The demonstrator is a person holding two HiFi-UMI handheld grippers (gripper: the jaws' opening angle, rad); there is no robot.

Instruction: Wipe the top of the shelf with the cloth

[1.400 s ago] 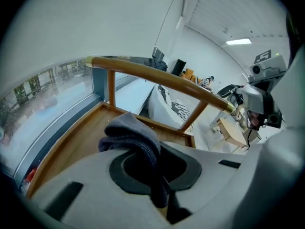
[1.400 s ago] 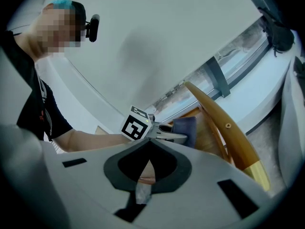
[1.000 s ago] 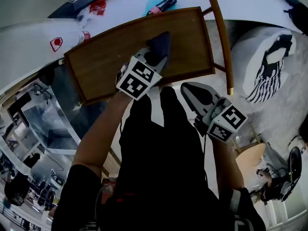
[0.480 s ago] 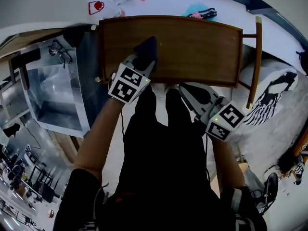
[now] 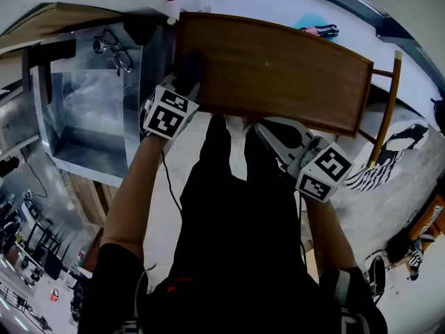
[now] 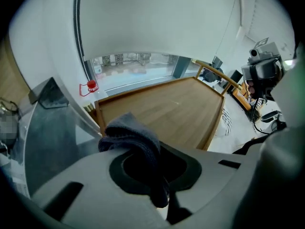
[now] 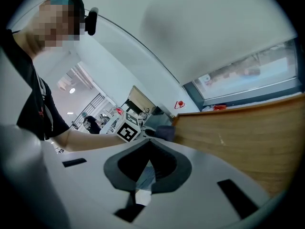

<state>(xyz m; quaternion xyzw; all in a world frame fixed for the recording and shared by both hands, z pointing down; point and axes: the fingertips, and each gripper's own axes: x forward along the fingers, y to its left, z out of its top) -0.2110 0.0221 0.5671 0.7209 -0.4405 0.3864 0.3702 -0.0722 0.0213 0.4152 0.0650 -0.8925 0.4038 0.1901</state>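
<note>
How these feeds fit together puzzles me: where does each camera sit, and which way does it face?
Head view: on the head, steeply down at shelf top; arms, legs, left tongs, right tongs show.
Left gripper view: on left tongs, across shelf top toward the window; cloth clamped.
Right gripper view: on right tongs, facing left tongs; left arm shows.
Shared: shelf top.

Dark grey cloth [image 6: 132,133], bunched into a thick soft fold, is pinched in the left gripper [image 5: 182,83] and hangs over its jaws. It presses down on the shelf top [image 5: 278,68] at the far left end, nearer the front edge than the back. The shelf top is a long brown wooden panel with a low raised rim, lying flat, its grain running lengthwise.
</note>
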